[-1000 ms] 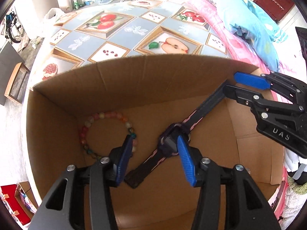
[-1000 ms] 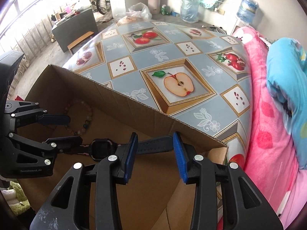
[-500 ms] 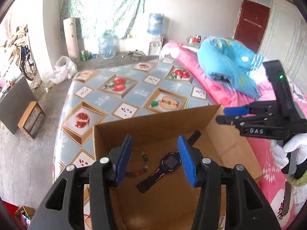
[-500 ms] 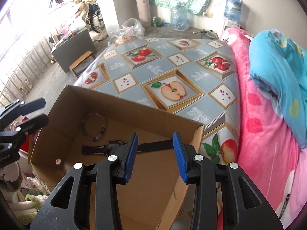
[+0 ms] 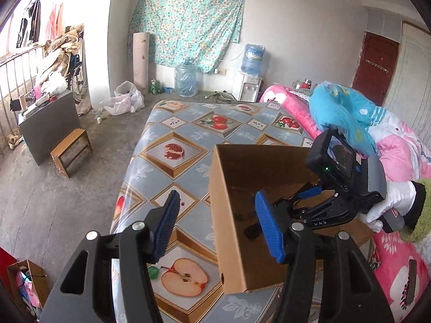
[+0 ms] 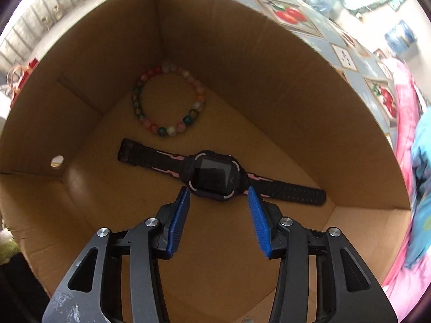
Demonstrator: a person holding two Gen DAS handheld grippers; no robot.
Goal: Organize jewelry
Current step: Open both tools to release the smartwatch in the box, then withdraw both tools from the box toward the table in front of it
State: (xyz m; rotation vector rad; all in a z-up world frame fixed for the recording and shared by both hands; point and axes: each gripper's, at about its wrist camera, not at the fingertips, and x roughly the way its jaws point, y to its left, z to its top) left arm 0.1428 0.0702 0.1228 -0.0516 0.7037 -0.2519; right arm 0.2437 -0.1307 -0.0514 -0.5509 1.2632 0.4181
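- Right gripper (image 6: 218, 216): mine, pointing steeply down into the cardboard box (image 6: 269, 62); jaws spread and just now opening wider, nothing between the blue pads.
- Watch (image 6: 215, 175): black with pink trim, lying flat on the box floor, face up. Its square case sits just past my right fingertips, about centred on the gap between them, not touching either pad.
- Long axis of the watch: the strap runs across the right wrist view, upper left to lower right, so it crosses the line my gripper points along. As I judge it, the pads would close along the strap's length rather than across it; a roll of the wrist may be needed before a pinch.
- Bead bracelet (image 6: 169, 100): a closed ring of mixed pastel beads, flat on the floor beyond the watch, near the far corner, apart from the strap.
- Left gripper (image 5: 218, 224): mine, jaws spread and lately widening, empty, held outside the box above its near corner and the fruit-patterned tablecloth (image 5: 175, 150).
- Nearer hand: the right, by a wide margin; the left wrist view shows it reaching down into the box.
- Task standing, my estimate: both pieces already lie in the box.
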